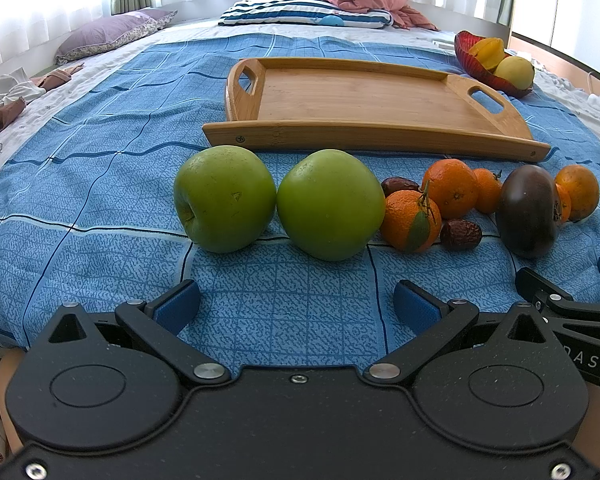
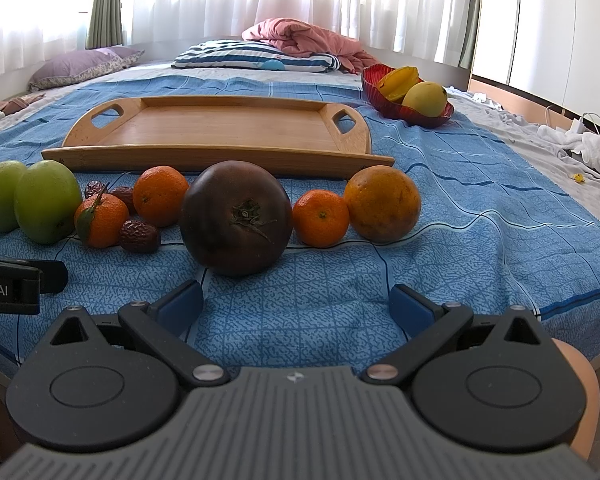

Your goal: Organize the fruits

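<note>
Both the left hand-held gripper (image 1: 296,304) and right hand-held gripper (image 2: 296,306) are spread and empty, low in frame. Mid-frame, green apples (image 1: 330,204), tangerines (image 2: 161,195) and a dark tomato (image 2: 236,224) crowd before an empty wooden tray (image 2: 220,128); nudged fruit may roll across the soft bed (image 2: 480,208).

The left gripper (image 2: 20,286) reads "oot.AI"; the right gripper (image 1: 580,320) reads "DAS".

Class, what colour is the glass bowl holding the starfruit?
Red glass bowl, ribbed; clearest in the right wrist view.
</note>
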The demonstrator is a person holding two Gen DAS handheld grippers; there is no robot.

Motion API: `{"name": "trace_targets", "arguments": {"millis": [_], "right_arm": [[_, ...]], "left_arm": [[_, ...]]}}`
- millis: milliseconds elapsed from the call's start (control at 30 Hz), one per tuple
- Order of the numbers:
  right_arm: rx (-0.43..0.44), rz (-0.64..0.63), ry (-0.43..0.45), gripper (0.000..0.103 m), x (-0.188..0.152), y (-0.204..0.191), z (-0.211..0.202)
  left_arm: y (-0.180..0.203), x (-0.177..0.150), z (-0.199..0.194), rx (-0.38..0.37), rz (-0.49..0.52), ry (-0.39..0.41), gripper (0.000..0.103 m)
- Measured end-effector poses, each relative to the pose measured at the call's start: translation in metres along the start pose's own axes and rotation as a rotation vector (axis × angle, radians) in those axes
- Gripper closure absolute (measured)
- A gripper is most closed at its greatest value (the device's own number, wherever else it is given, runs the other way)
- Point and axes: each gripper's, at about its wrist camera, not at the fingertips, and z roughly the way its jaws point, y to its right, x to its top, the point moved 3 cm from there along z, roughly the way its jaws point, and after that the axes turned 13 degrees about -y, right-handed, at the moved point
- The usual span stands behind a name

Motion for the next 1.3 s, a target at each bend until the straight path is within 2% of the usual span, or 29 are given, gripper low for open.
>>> {"name": "trace_targets", "arguments": {"millis": [567,800,967,1067,1133,1300], "right_arm": [[0.002,0.002,0.006,0.0,-0.002,0.001,-0.002],[0.015,0.013,-0.047,0.0,0.007,0.002,0.001],[0.019,0.007,-0.008,0.0,0.004,0.003,0.001],[0.031,0.005,0.017,0.0,0.002,0.002,-0.001],[0.051,0.006,0.039,0.005,0.003,0.004,-0.003],[0.106,0.047,0.085,0.017,0.005,0.009,-0.008]], "left_arm": [[-0.001,0.0,0.0,-0.006,-0.01,0.014,0.0],[-0.005,-0.007,-0.002,-0.009,-0.014,0.066,0.0],[0.001,-0.013,-0.001,0.029,0.011,0.12,0.0],[0.0,-0.015,-0.004,0.016,0.002,0.129,0.0],[-0.003,-0.014,-0.007,0.003,0.001,0.128,0.002],[-0.009,-0.011,-0.02,0.011,-0.011,0.177,0.016]]}}
